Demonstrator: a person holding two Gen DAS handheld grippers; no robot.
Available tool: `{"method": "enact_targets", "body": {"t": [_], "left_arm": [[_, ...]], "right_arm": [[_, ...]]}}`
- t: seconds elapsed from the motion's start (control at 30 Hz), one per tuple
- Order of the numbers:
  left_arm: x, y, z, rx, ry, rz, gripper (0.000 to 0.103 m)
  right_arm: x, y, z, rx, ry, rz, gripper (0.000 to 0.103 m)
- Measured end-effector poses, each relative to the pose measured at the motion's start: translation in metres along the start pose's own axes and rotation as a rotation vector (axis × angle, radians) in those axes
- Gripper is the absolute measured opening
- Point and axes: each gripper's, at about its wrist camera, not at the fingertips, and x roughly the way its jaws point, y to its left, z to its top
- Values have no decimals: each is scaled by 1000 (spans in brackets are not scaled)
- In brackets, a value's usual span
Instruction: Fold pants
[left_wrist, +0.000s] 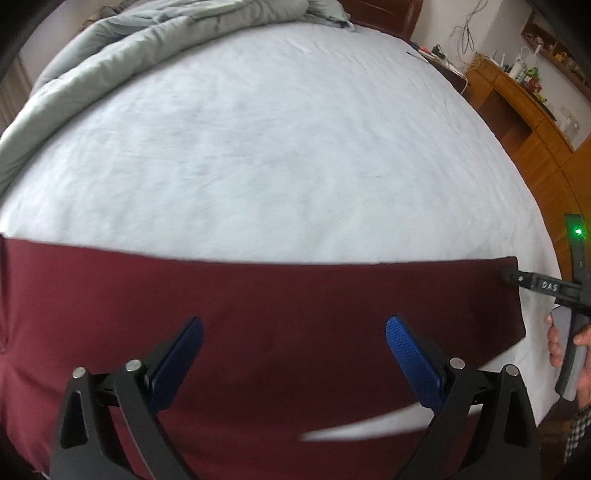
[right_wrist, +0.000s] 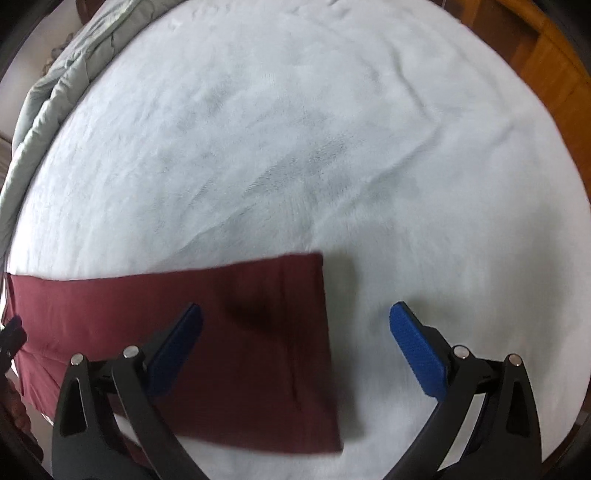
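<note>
Dark red pants (left_wrist: 277, 288) lie flat in a long band across the near side of the white bed sheet (left_wrist: 277, 147). My left gripper (left_wrist: 294, 325) hovers open over the middle of the band, with nothing between its blue pads. The right gripper (left_wrist: 511, 276), held by a hand (left_wrist: 554, 343), reaches the pants' right end at its far corner. In the right wrist view, the pants' straight right end (right_wrist: 240, 295) lies under my open right gripper (right_wrist: 295, 311). Its left pad (right_wrist: 177, 347) is over the cloth and its right pad (right_wrist: 413, 347) is over bare sheet (right_wrist: 332, 129).
A grey-green duvet (left_wrist: 110, 48) is bunched along the far left of the bed. A wooden cabinet (left_wrist: 535, 147) with clutter on top stands beyond the bed's right edge. A dark headboard (left_wrist: 380, 14) is at the far end.
</note>
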Motion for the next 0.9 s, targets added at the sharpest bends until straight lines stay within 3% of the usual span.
{"method": "enact_targets", "body": {"t": [0.07,0.17,0.23,0.3,0.33,0.63,0.8,0.9], "left_arm": [[15,-12,8,19,6,-8,99],[28,-21,15,56,23,-19,99],[34,-27,20,89,24,-35,99],[37,-33,24,134,19,-64,99],[38,-36,26,157,20,-78,99],[66,-70,37,480,88,-241,99],[74,-86,44,587,145,-379,99],[80,-92,49,615,224,-479,99]], "right_arm": [[19,-4,1,-12,32,16,101],[18,-7,1,-31,7,43,99],[7,-3,2,-109,-32,40,79],[-2,3,-3,-185,-49,75,31],[-4,5,-6,-205,-50,58,21],[-63,-20,-16,-220,-139,299,17],[-92,-8,-18,-270,-201,345,11],[-99,-4,-17,-296,-210,353,11]]}}
